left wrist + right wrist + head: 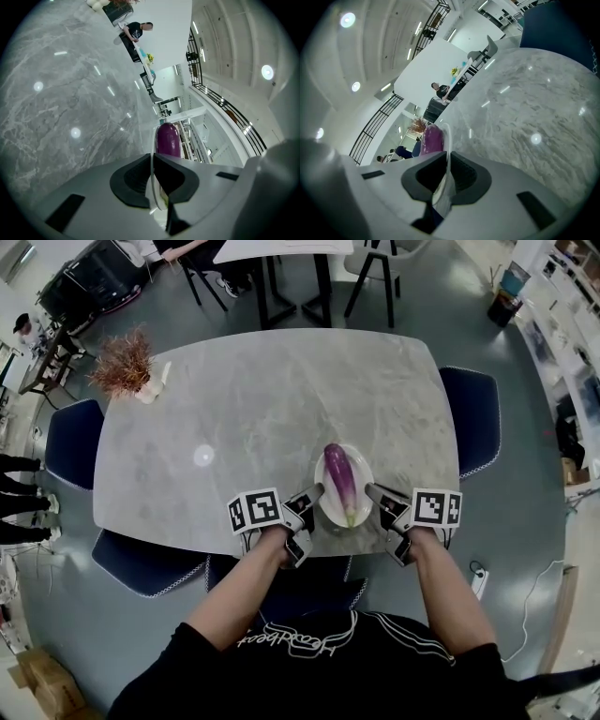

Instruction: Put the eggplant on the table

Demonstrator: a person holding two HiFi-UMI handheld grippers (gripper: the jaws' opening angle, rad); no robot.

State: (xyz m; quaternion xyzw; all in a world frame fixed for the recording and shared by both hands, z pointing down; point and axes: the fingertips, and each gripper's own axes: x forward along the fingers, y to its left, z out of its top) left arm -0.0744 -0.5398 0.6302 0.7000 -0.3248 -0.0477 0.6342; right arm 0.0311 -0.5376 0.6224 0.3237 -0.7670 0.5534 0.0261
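L gripper: jaws clamped on plate rim, L side. On plate: eggplant, just ahead + inboard of L jaws, between both grippers. R gripper: pinching opposite rim. Plate over near edge of table; contact w/ top unclear. Tip: keep both sides level, lower evenly so eggplant won't roll; unclamp only once plate sits flat.

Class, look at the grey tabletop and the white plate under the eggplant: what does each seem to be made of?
The grey veined tabletop: likely polished marble or a marble-look slab; cloudy veins, ceiling lights mirrored in it. The white thin-rimmed plate: probably glazed ceramic, possibly melamine; smooth and faintly glossy.
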